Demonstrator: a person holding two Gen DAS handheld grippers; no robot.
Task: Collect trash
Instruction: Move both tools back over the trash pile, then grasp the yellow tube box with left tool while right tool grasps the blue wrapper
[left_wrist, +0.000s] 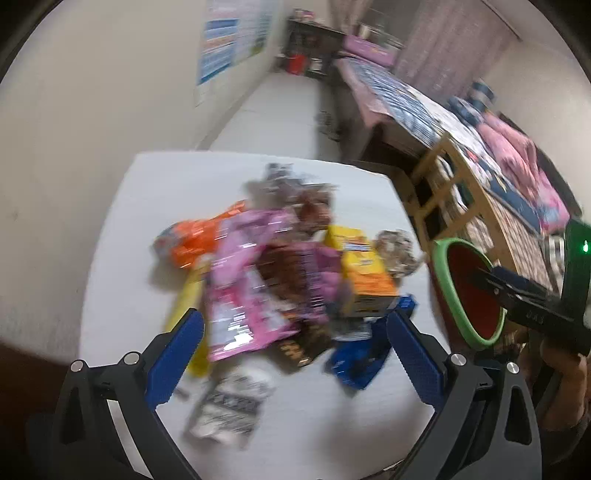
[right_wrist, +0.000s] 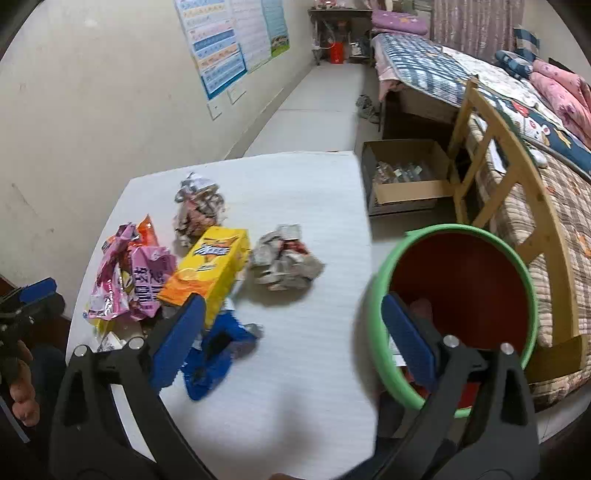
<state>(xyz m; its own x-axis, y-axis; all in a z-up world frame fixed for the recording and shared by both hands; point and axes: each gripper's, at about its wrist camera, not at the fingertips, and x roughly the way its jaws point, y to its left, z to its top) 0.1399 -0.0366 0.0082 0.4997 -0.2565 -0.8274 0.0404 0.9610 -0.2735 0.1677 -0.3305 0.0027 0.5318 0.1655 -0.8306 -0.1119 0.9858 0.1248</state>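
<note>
A pile of trash lies on the white table (right_wrist: 303, 206): a pink wrapper (left_wrist: 240, 288) (right_wrist: 136, 280), an orange bag (left_wrist: 195, 236), a yellow-orange box (left_wrist: 364, 269) (right_wrist: 210, 266), a blue wrapper (left_wrist: 364, 354) (right_wrist: 218, 350), crumpled paper balls (right_wrist: 284, 262) (right_wrist: 197, 210) and a black-and-white wrapper (left_wrist: 229, 406). A red bin with a green rim (right_wrist: 461, 291) (left_wrist: 469, 291) stands at the table's right edge. My left gripper (left_wrist: 295, 339) is open over the pile, empty. My right gripper (right_wrist: 295, 328) is open and empty, its right finger over the bin's rim.
A cardboard box (right_wrist: 402, 181) sits on the floor past the table. A wooden chair (right_wrist: 509, 177) and a bed (right_wrist: 517, 96) stand to the right. A wall with posters (right_wrist: 229, 48) runs along the left.
</note>
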